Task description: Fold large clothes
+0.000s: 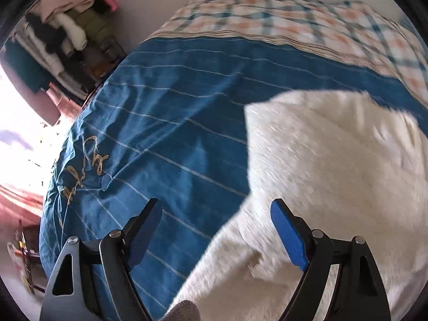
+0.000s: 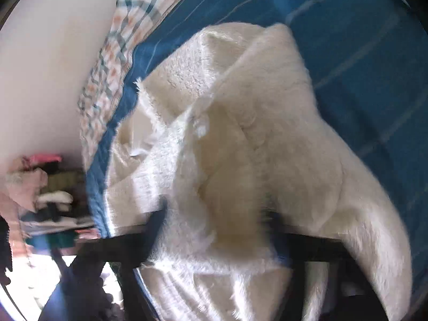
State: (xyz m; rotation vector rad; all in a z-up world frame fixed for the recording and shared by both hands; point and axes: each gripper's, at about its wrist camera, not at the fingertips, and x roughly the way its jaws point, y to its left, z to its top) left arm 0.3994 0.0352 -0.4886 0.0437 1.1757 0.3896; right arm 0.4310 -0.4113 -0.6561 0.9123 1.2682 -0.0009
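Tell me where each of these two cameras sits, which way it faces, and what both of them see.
Left wrist view: sits on the left gripper, looking down along its open fingers at the blue striped bedspread and the edge of the white fluffy garment; only the gripper shows.
Right wrist view: sits on the right gripper, tilted down at the bunched garment; its dark fingers, blurred, are buried in the fabric.
Shared: the garment, bedspread, checked quilt and clothes pile by the wall.

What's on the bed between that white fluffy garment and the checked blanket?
Only a band of blue striped bedcover separates the garment from the checked blanket; the left wrist view shows it best.
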